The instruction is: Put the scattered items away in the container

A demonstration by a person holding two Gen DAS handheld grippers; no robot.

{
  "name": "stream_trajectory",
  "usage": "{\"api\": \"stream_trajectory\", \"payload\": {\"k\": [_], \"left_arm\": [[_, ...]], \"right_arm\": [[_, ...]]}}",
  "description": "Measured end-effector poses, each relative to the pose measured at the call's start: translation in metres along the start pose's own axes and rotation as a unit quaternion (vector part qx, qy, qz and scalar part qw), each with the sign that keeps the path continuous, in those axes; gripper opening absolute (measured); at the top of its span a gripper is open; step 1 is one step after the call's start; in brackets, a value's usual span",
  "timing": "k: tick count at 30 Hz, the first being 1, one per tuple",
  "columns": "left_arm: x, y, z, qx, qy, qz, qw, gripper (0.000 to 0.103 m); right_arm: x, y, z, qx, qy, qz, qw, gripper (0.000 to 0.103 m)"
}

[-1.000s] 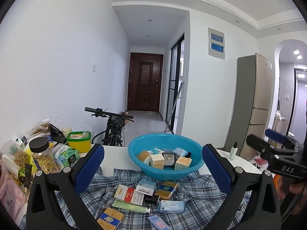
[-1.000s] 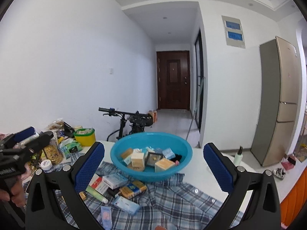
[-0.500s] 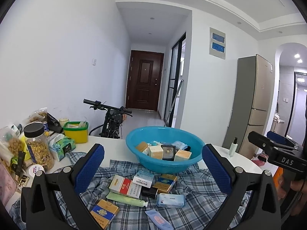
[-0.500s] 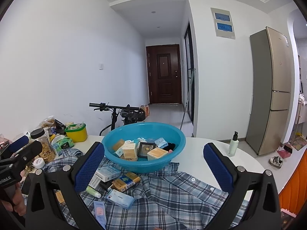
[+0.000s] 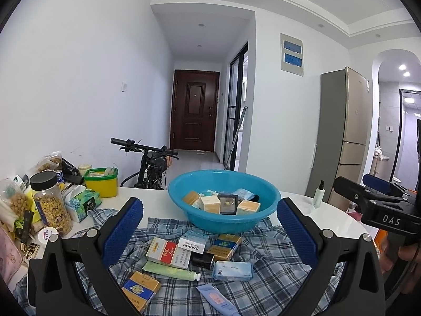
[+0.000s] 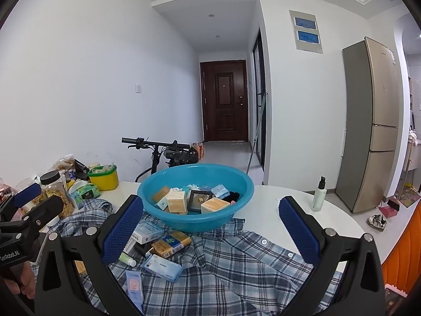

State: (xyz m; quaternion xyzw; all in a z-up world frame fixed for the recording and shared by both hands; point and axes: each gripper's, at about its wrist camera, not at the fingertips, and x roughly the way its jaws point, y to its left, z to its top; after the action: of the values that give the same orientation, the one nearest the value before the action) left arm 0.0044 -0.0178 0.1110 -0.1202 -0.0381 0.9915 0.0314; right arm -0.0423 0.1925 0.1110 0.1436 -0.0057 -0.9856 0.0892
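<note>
Left wrist view: your left gripper (image 5: pixel 210 233) gapes wide and empty above small cartons on the plaid shirt (image 5: pixel 263 276), ready to straddle one; the round blue plastic basin (image 5: pixel 223 197) sits just behind them.

Right wrist view: your right gripper (image 6: pixel 210 226) is equally wide, holding nothing, aimed at the basin on the white bench (image 6: pixel 284 205).

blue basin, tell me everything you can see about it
The blue basin is a round, shallow bowl of glossy turquoise plastic with a rolled rim. It stands upright on the white table, its near edge resting on the plaid shirt. Inside lie several small boxes, tan, cream and pale blue, plus a black-framed case; it is far from full. More packs lie loose on the shirt just in front of it. Neither gripper touches it.
</note>
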Motion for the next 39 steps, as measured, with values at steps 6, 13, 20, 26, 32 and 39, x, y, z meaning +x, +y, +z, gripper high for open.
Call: {"api": "stream_trajectory", "payload": {"k": [6,13,20,26,32,39], "left_arm": [[0.002,-0.001,-0.004,0.005,0.002,0.004,1.0,0.103],[0.009,0.0,-0.013,0.01,0.007,0.01,0.9999,0.103],[0.023,0.0,-0.031,0.01,0.034,0.014,0.9993,0.103],[0.034,-0.004,-0.046,0.013,0.061,0.014,0.998,0.103],[0.04,-0.006,-0.061,0.025,0.048,0.021,0.9983,0.103],[0.047,0.003,-0.08,0.011,0.043,0.019,0.9988,0.103]], "right_arm": [[0.0,0.001,-0.003,-0.002,0.0,0.001,1.0,0.103],[0.009,0.005,-0.013,0.002,0.013,0.008,1.0,0.103],[0.016,0.006,-0.023,0.0,0.024,0.004,1.0,0.103],[0.026,0.004,-0.035,0.004,0.045,0.001,0.999,0.103],[0.029,0.003,-0.051,-0.001,0.017,-0.013,1.0,0.103],[0.03,0.004,-0.073,-0.007,-0.018,-0.009,1.0,0.103]]}}
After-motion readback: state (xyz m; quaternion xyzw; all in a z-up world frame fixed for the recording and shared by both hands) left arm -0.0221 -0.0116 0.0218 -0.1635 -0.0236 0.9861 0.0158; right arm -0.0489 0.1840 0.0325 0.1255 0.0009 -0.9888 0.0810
